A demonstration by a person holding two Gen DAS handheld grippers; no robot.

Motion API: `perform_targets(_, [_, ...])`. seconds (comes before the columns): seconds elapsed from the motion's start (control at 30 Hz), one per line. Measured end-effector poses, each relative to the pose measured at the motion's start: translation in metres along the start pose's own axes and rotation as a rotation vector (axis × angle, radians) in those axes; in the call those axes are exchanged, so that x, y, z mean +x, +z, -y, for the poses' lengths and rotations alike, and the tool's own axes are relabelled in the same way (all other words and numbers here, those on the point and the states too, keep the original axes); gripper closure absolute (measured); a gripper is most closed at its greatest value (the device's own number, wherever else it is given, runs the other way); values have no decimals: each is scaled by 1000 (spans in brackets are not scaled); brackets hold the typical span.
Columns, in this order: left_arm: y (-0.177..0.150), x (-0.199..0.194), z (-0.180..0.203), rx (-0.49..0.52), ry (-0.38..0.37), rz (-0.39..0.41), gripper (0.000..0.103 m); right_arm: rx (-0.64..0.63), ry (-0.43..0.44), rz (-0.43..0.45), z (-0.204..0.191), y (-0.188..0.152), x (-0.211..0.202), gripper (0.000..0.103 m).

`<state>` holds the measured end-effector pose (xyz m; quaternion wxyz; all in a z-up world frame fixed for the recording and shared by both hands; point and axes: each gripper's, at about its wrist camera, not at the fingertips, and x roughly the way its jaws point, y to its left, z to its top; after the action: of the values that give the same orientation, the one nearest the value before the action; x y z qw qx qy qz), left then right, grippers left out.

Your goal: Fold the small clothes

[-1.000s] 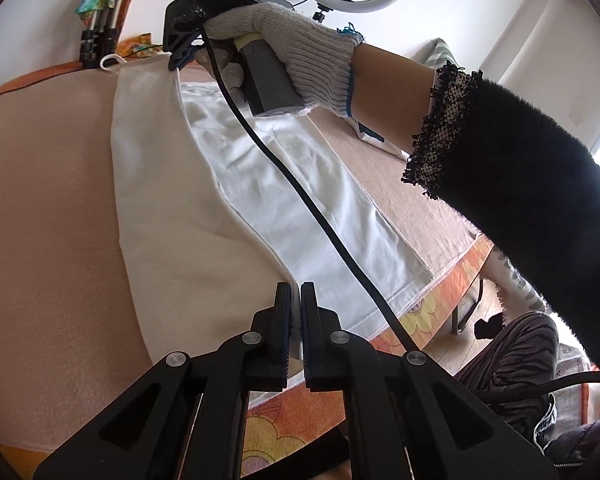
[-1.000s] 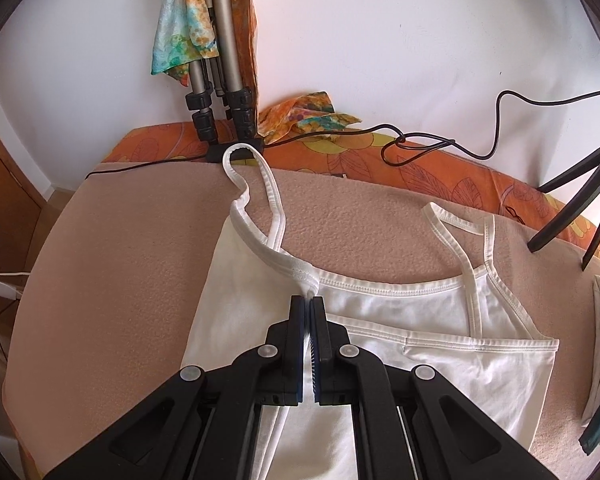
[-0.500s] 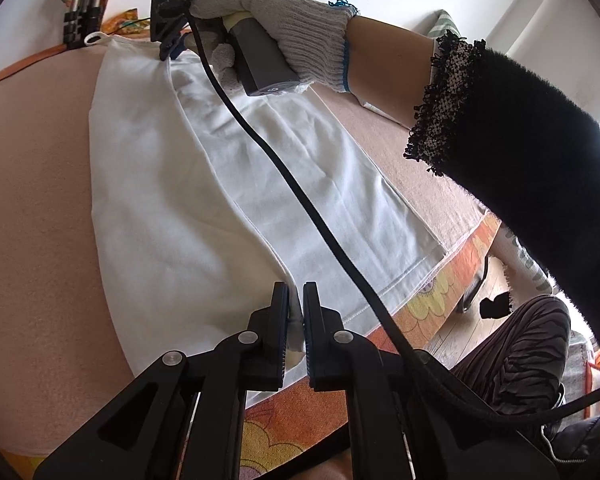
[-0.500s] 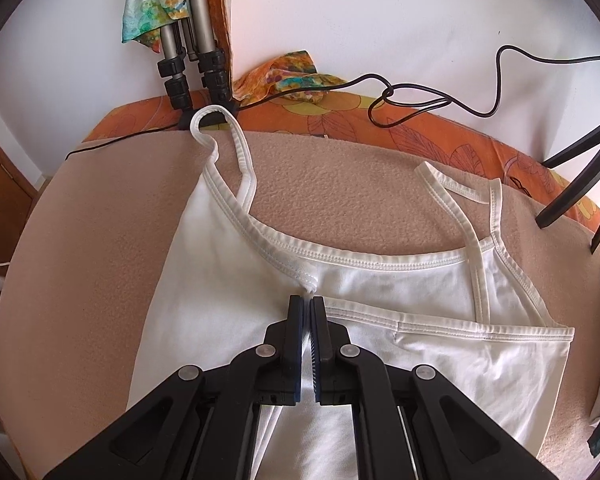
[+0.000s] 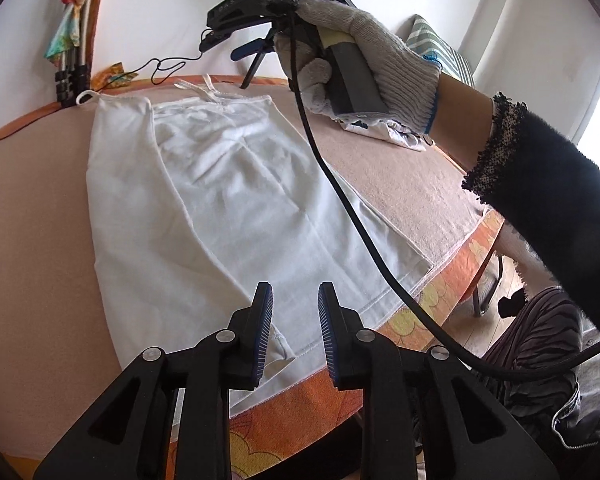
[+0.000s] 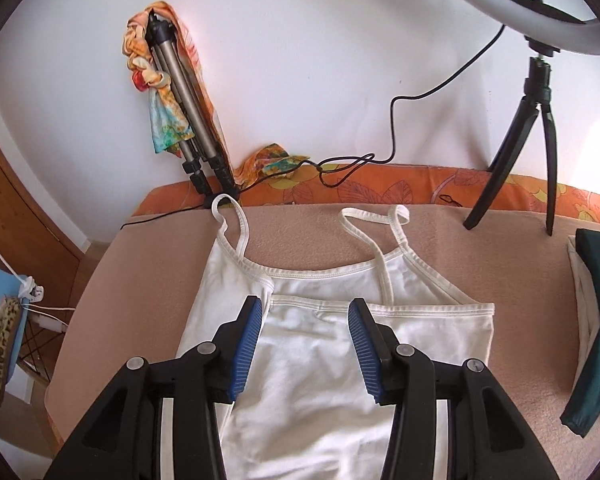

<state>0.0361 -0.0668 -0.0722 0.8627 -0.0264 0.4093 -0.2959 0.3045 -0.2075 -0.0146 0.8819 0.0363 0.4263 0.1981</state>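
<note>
A white strappy camisole (image 5: 220, 200) lies flat on the tan blanket, one long side folded over its middle. My left gripper (image 5: 294, 296) is open and empty just above the hem end near the table's front edge. My right gripper (image 6: 306, 312) is open and empty above the folded top edge of the camisole (image 6: 320, 360), with both straps (image 6: 384, 248) lying beyond it. In the left wrist view the right gripper (image 5: 236, 28) is raised above the strap end in a gloved hand.
A tripod (image 6: 188, 136) draped with a colourful scarf and a ring-light stand (image 6: 536, 120) stand at the wall. Black cables (image 6: 340, 164) lie along the orange floral cover. A dark green garment (image 6: 596, 320) on a white one lies to the right.
Both grippers have opened and let go of the camisole's folded side, which now lies flat. Both have lifted and drawn back from the cloth.
</note>
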Motion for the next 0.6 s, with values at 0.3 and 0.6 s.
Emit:
perform_targets(0.3, [8, 23, 47, 108, -9, 16, 81, 97, 3, 75, 78, -22, -68, 55])
perform_targets(0.6, [14, 68, 101, 162, -60, -39, 64, 115, 105, 50, 137, -46, -69, 54])
